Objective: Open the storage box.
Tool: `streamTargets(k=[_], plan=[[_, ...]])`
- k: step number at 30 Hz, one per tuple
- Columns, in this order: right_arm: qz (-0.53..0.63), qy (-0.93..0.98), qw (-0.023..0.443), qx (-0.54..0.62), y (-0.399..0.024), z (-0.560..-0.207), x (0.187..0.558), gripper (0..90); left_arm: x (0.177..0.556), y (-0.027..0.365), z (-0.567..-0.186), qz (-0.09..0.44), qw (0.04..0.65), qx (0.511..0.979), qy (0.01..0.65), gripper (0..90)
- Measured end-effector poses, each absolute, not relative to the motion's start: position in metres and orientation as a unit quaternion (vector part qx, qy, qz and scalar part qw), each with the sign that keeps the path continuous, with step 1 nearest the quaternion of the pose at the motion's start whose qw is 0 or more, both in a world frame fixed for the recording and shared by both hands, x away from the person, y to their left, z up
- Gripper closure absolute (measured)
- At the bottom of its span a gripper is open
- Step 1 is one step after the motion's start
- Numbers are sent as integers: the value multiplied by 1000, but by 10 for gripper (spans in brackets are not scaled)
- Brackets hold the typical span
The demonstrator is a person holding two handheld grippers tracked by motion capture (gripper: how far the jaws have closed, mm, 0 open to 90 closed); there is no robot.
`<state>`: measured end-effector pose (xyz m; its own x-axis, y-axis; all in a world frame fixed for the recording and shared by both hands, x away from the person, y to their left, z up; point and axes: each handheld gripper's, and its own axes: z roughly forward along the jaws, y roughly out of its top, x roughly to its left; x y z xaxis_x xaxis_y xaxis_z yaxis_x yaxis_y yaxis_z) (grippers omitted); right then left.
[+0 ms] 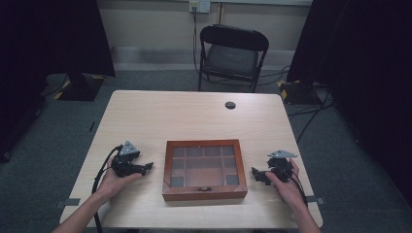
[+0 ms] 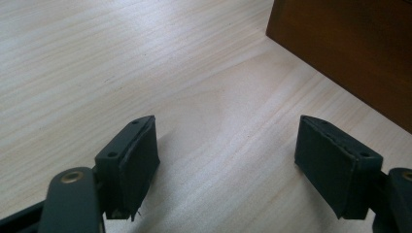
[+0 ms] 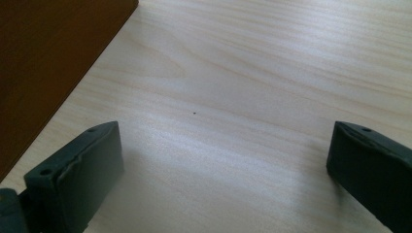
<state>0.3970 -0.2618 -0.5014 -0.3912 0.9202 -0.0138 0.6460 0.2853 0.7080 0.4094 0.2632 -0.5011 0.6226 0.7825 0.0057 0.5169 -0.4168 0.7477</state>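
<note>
A brown wooden box (image 1: 204,169) with a glass lid over several compartments lies shut near the table's front edge, a small clasp at its near side. My left gripper (image 1: 147,167) rests on the table just left of the box, jaws wide apart with nothing between them. In the left gripper view the gripper (image 2: 226,160) sits over bare wood, the box wall (image 2: 350,48) at upper right. My right gripper (image 1: 254,172) sits just right of the box, open and empty. The right gripper view has the gripper (image 3: 223,170) over the tabletop and the box side (image 3: 43,63) at left.
The light wooden table (image 1: 194,116) has a round cable hole (image 1: 230,105) at its far middle. A black folding chair (image 1: 232,56) stands behind the table. Dark curtains hang at both sides, with cables on the floor at right.
</note>
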Motion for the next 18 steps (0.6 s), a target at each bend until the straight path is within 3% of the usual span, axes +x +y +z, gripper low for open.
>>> streamTargets(k=[11,18], plan=[[316,771,217,508,-262,-501,397,0,410,262,-501,181,365,822,398,231],[316,771,217,508,-262,-501,397,0,411,260,-493,144,356,825,415,258]])
